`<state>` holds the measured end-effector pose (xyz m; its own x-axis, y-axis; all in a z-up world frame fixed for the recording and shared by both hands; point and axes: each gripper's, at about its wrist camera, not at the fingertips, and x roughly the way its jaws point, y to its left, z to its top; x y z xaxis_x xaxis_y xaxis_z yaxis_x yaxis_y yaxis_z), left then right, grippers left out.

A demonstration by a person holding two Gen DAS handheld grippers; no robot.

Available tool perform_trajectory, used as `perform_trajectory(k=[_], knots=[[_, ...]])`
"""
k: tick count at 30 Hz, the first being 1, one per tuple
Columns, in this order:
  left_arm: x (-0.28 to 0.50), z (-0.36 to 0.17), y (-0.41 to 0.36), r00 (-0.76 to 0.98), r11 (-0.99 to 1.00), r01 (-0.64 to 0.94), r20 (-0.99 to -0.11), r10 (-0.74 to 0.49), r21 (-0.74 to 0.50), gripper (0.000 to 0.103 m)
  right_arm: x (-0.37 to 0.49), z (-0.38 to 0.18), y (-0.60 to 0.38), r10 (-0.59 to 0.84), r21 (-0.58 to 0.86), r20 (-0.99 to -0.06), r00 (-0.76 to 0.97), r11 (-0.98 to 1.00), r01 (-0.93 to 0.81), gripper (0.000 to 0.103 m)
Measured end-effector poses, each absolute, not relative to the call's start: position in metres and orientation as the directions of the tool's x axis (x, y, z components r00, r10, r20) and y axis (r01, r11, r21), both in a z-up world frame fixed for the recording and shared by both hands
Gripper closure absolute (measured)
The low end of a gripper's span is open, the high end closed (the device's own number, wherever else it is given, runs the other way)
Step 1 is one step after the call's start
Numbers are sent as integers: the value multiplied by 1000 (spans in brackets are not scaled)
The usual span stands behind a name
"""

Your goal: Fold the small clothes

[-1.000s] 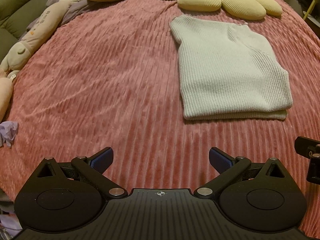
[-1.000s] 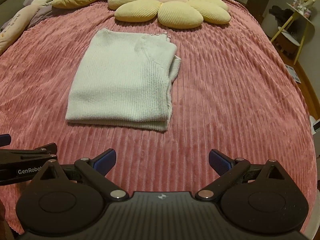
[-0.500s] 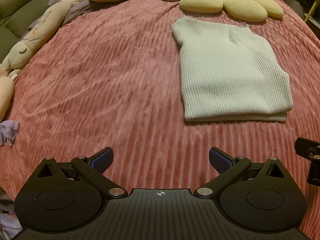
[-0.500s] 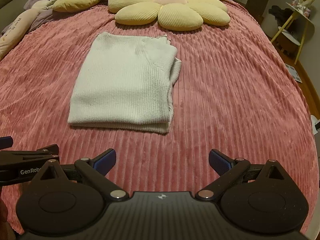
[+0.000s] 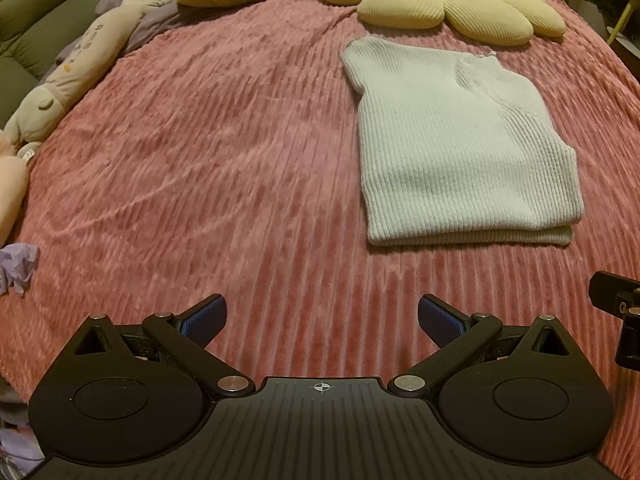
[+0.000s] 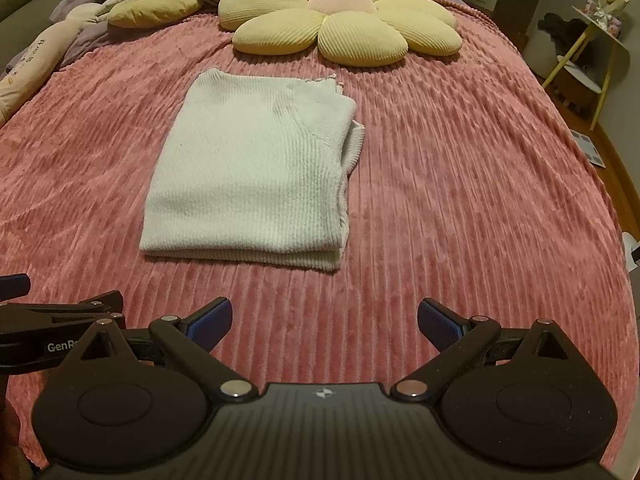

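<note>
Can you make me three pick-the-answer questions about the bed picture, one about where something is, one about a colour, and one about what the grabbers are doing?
1. Where is the flower pillow?
A. beyond the sweater, at the far end of the bed
B. on top of the sweater
C. between the grabbers

2. What colour is the blanket?
A. blue
B. pink
C. black

3. What are the left gripper and right gripper doing?
A. both open, holding nothing
B. both pinching the sweater
C. one holds the pillow

Answers:
1 A: the yellow petals lie past the far edge of the sweater, apart from it.
2 B: ribbed pink cloth covers the whole bed.
3 A: each pair of blue pads stands wide apart over bare blanket, and the folded sweater lies untouched ahead of them.
</note>
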<state>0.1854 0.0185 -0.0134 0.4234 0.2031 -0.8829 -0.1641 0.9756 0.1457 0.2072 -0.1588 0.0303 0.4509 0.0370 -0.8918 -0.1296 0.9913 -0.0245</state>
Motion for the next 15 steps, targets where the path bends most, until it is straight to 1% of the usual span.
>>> perform_trajectory(k=[15], knots=[[185,-13,19,422,976,-165,-883,202,144,0,207,32,-159,36,-23,-889,456,992,-125,4]])
